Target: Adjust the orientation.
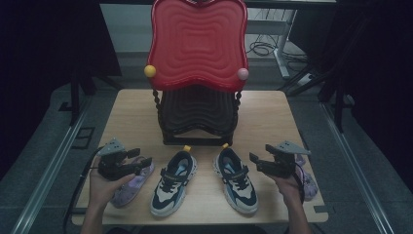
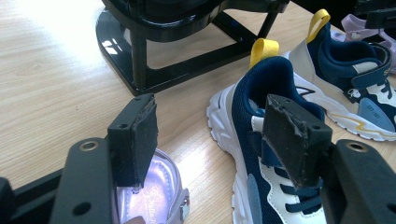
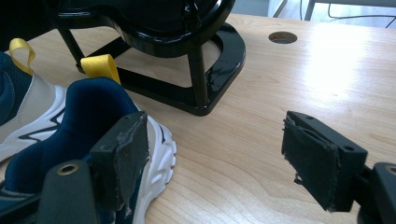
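- Two navy sneakers (image 1: 173, 183) (image 1: 237, 180) sit side by side near the counter (image 1: 272, 117) front edge, before a black rack (image 1: 197, 119).
- Left gripper (image 1: 143, 159) hovers over a purple sandal (image 1: 127, 189), jaws spread, empty.
- Right gripper (image 1: 253, 160), jaws apart, holds nothing; bare wood lies beside it.

Two black claws are being shown, each topped by a grey three-cornered plate. The left claw (image 1: 140, 161) is being trailed by a black cable, as is the right claw (image 1: 257, 162). Thick black pads (image 2: 140, 140) with frayed, ragged edges are being carried on the jaws, and round screw holes are being shown in the jaw arms. The forearms are being left bare of sleeves.
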A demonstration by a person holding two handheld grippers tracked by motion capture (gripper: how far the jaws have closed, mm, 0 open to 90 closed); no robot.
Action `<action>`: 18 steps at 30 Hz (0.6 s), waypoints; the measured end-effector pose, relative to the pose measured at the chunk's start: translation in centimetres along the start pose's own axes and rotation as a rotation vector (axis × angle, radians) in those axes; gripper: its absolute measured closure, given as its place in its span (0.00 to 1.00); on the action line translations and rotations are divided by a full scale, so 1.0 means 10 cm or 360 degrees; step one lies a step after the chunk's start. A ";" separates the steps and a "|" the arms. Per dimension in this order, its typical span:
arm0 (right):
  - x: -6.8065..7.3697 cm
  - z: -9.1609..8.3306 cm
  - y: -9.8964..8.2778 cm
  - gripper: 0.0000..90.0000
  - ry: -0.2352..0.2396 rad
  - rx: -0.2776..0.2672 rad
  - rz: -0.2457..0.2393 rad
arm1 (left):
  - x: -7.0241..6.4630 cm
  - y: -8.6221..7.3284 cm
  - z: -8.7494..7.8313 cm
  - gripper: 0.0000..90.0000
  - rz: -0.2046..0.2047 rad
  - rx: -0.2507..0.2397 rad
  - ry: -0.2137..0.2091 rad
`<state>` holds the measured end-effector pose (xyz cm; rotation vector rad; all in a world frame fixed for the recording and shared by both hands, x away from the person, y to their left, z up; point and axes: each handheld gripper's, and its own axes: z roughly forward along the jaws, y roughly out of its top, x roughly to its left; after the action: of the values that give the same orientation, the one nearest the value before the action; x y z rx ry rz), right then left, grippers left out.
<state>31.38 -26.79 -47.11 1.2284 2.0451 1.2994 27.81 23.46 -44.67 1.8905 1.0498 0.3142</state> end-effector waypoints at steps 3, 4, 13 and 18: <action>-0.06 -0.02 -0.01 0.26 -0.0007 -0.0002 0.0017 | -0.04 -0.02 0.01 0.39 0.0002 0.0001 0.0012; -0.08 -0.02 -0.02 0.26 -0.0019 -0.0002 0.0029 | -0.04 -0.03 0.01 0.39 -0.0001 0.0007 0.0012; -0.16 -0.02 -0.05 0.31 0.0017 -0.0027 0.0087 | -0.09 -0.01 0.02 0.44 -0.0041 -0.0028 0.0021; -0.01 -0.05 -0.01 0.36 0.0043 -0.0036 -0.0006 | -0.18 0.01 -0.01 0.47 0.0005 -0.0026 -0.0014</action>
<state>31.04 -27.13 -46.99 1.2024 2.0452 1.3408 26.71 22.12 -44.23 1.8774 1.0357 0.3148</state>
